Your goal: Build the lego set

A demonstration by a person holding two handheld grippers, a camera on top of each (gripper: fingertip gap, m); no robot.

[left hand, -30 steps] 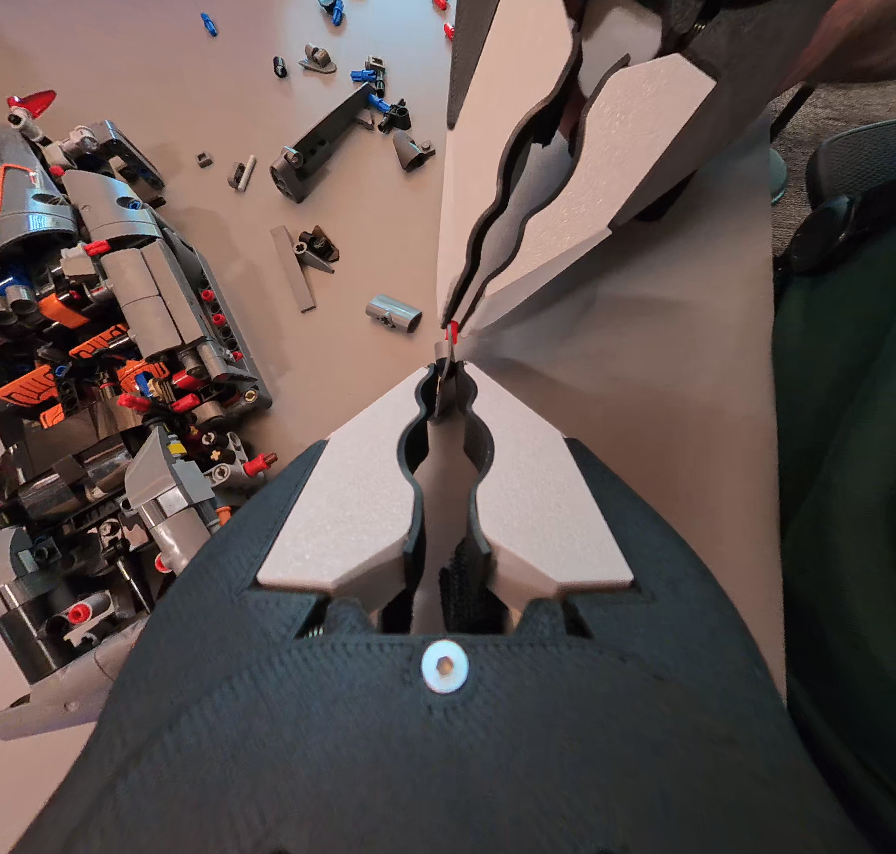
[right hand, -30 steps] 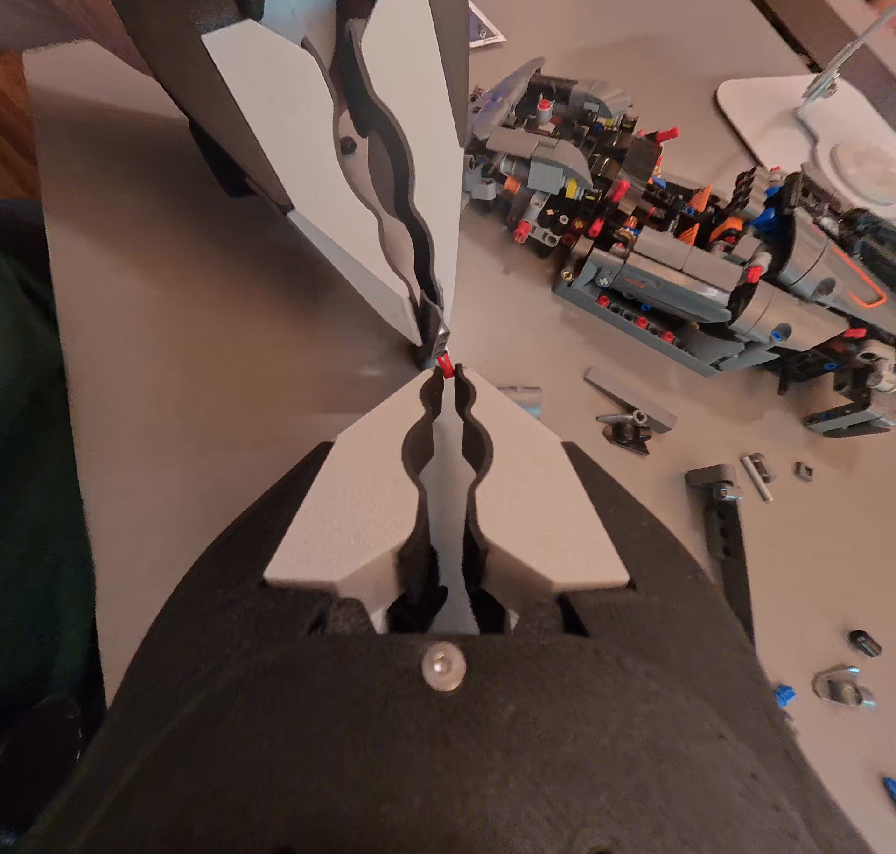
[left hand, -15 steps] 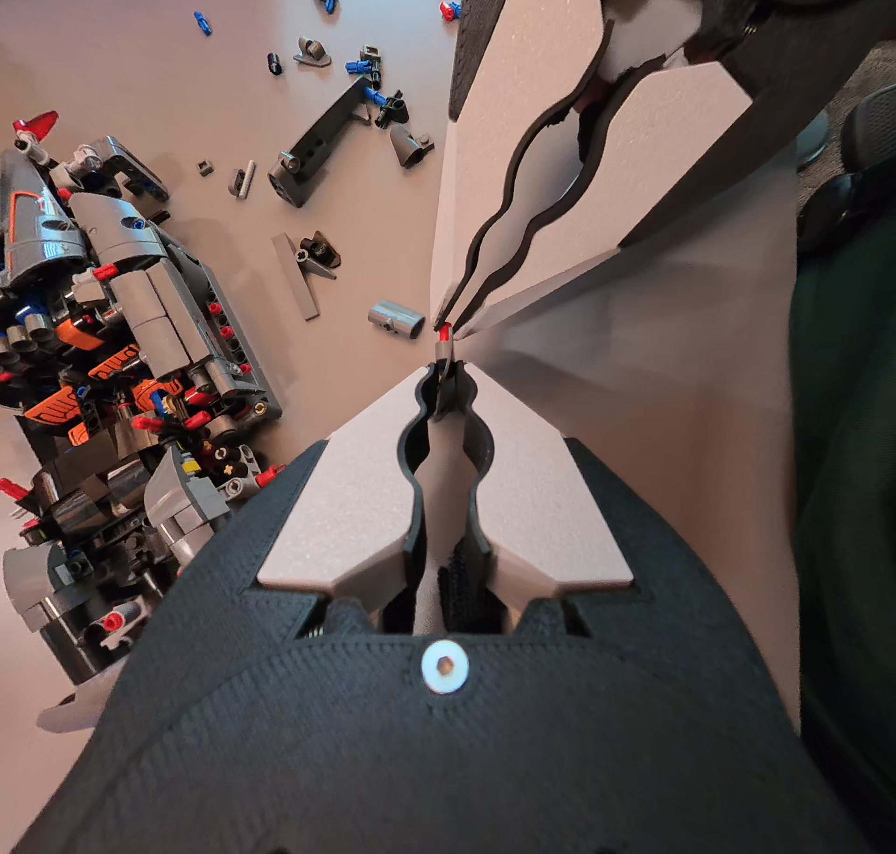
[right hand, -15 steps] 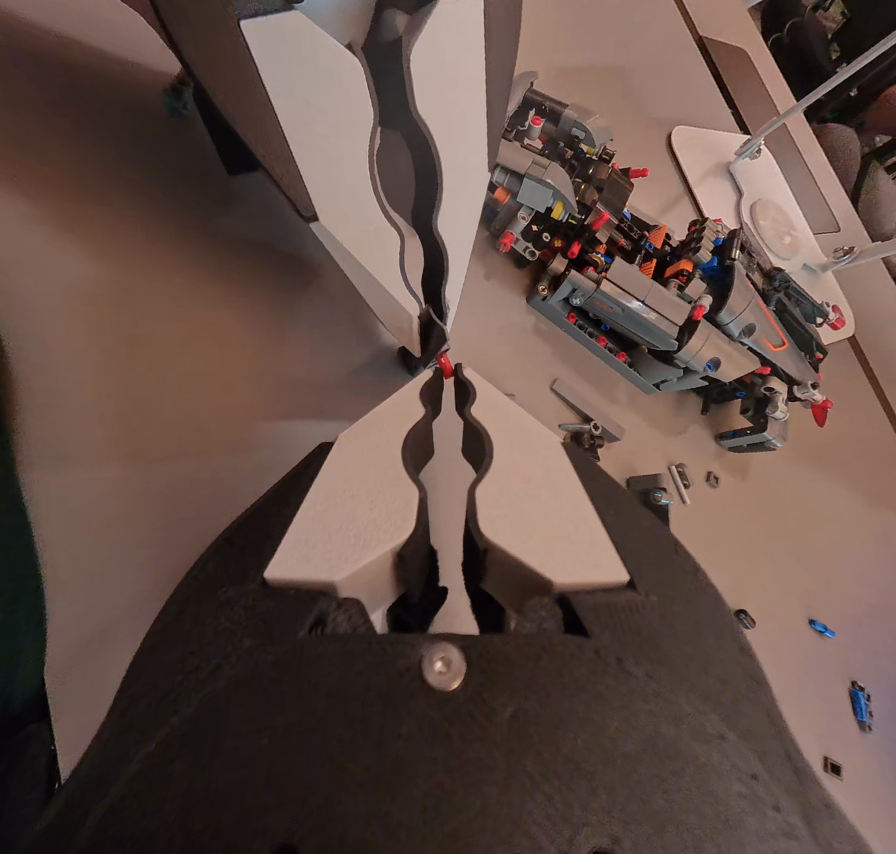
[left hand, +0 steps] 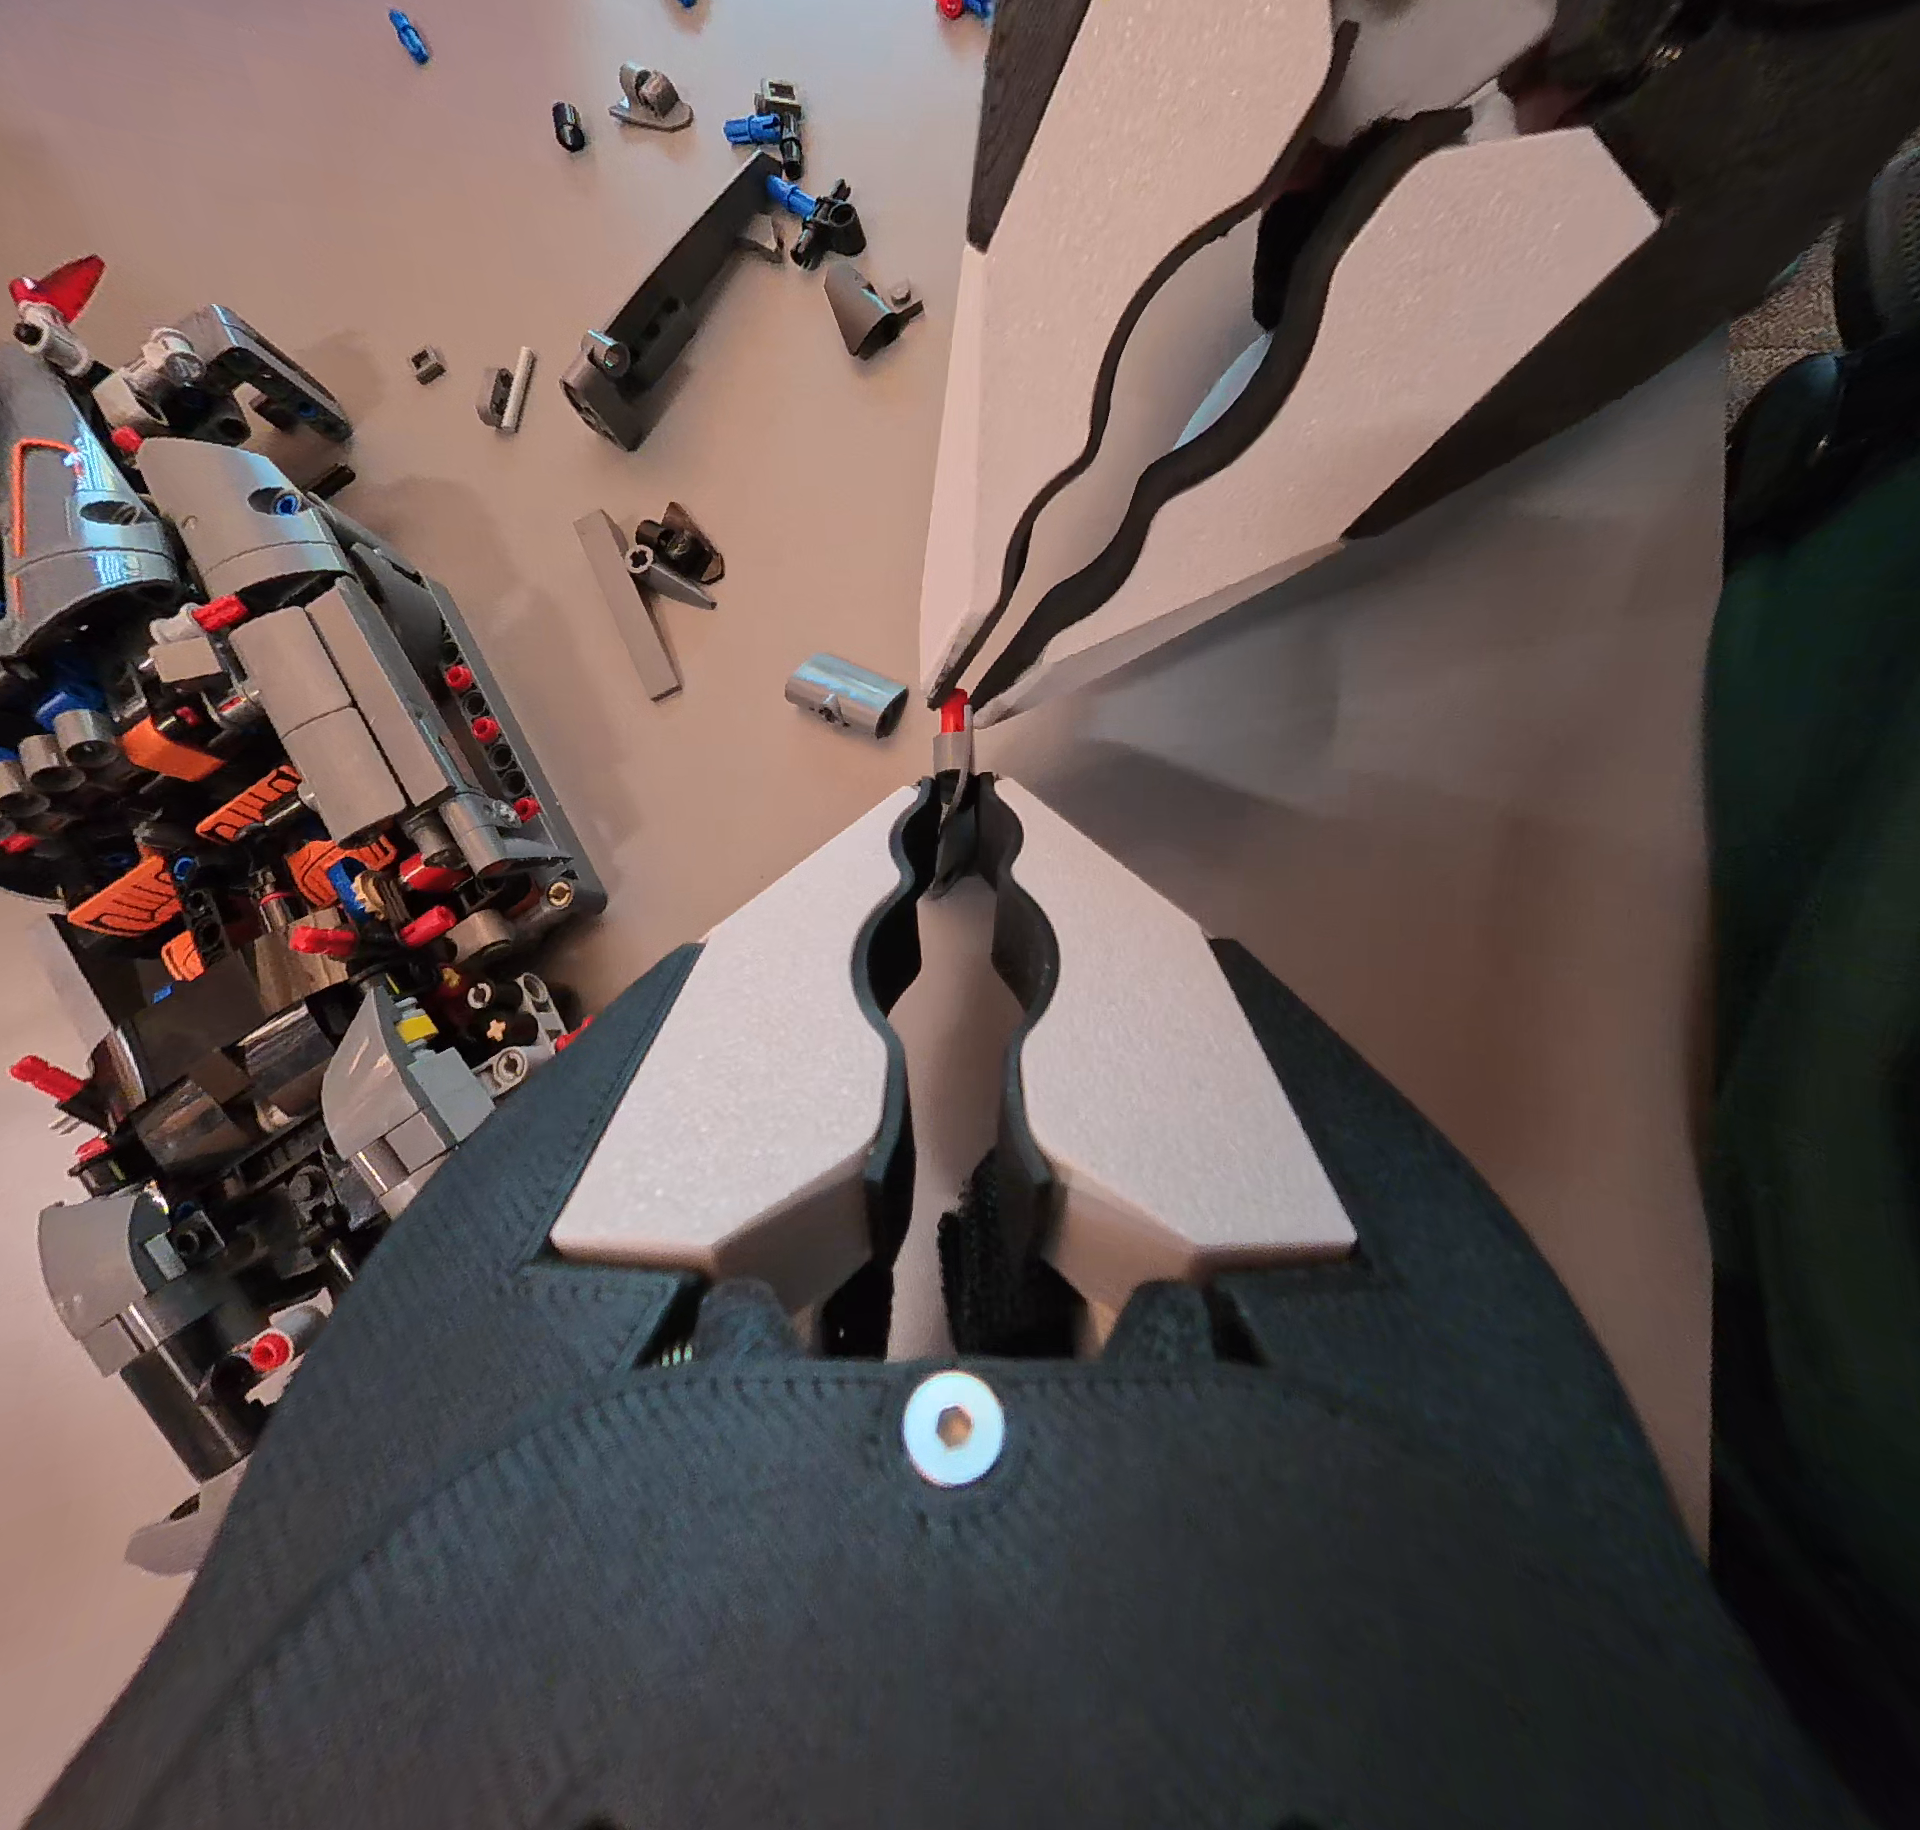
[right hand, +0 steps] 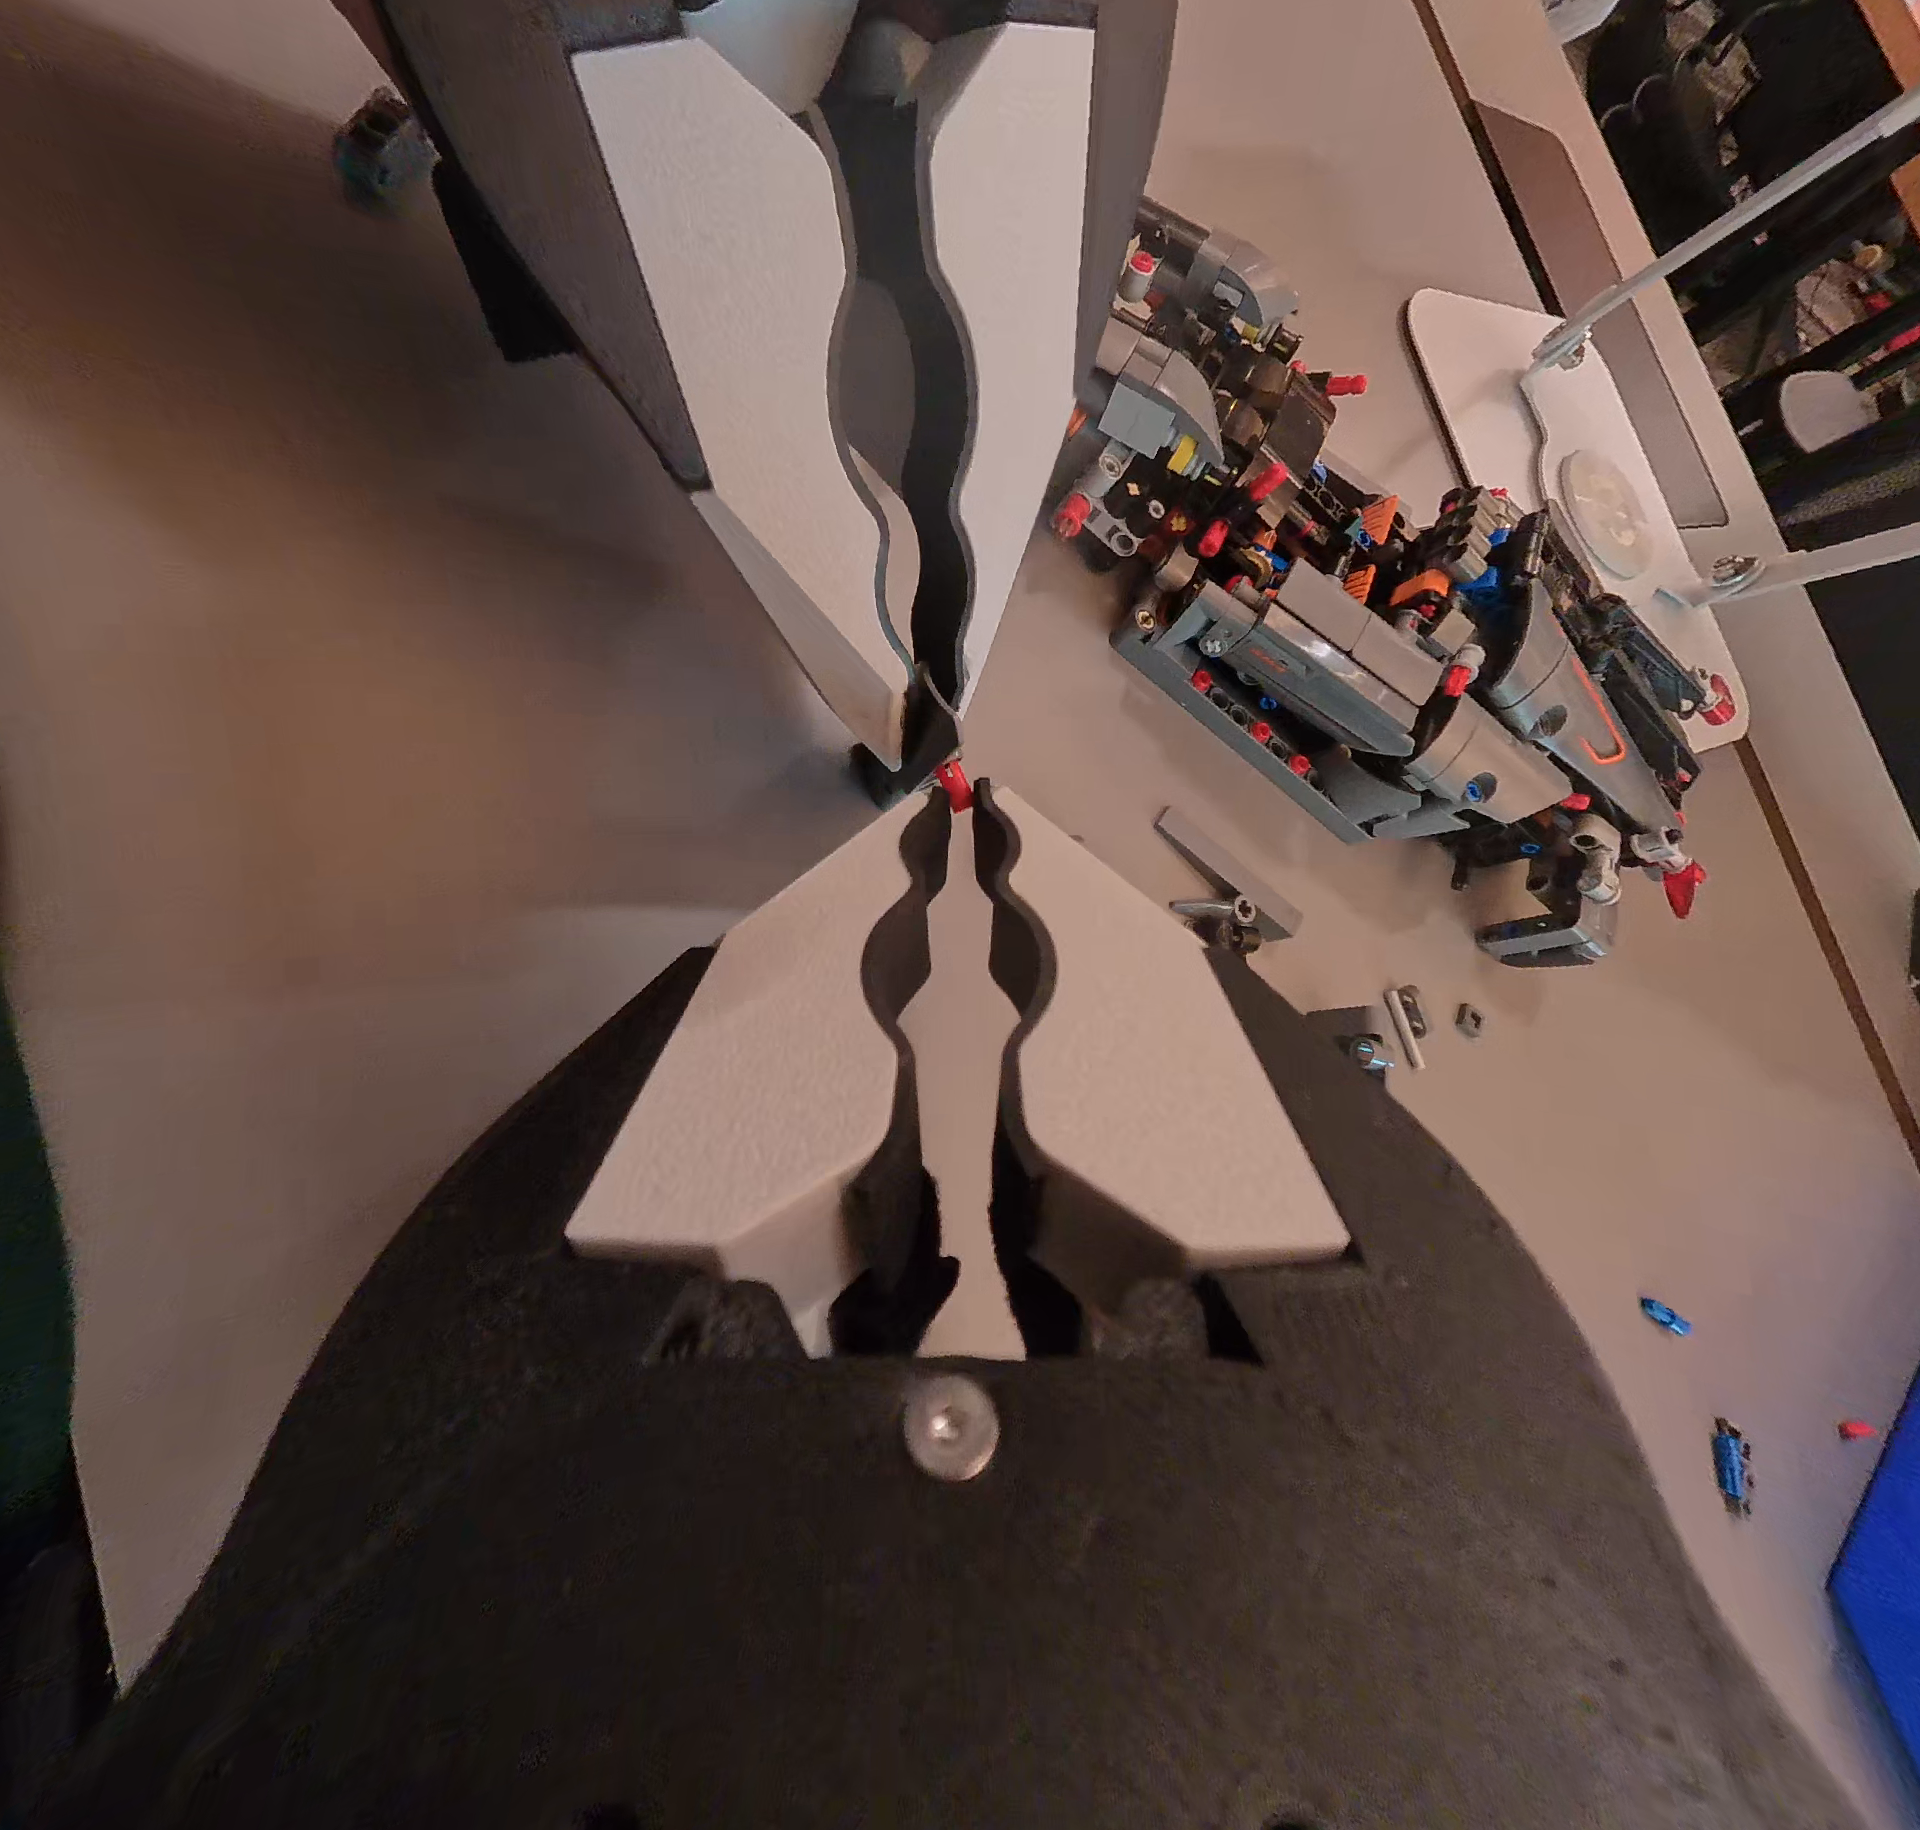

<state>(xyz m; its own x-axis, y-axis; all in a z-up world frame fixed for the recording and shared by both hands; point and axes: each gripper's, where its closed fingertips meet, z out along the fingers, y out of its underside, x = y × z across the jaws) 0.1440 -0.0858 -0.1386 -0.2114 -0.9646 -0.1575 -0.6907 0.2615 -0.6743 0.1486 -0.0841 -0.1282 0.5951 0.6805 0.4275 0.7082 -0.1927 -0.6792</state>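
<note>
we hold both grippers tip to tip above the pale desk, meeting near the centre of each frame. the left gripper has its jaws clenched on a small dark grey piece, which sticks out just past the tips. the right gripper has its jaws pinched on a red pin, and in the left wrist view that pin touches the end of the grey piece, the two lined up end to end. in the right wrist view the grey piece shows as a dark wedge between the tips of the left gripper, which reaches down from the top of the frame; in the left wrist view the right gripper comes in from the upper right. the half-built lego model, grey and black with orange and red accents, lies along the left edge of the left wrist view and at the right of centre in the right wrist view. loose parts lie scattered in the upper left of the left wrist view: a grey cylinder just beside the meeting tips, a flat grey strip, a long dark beam and small blue pins. a white lamp base sits beyond the model at the right.
</note>
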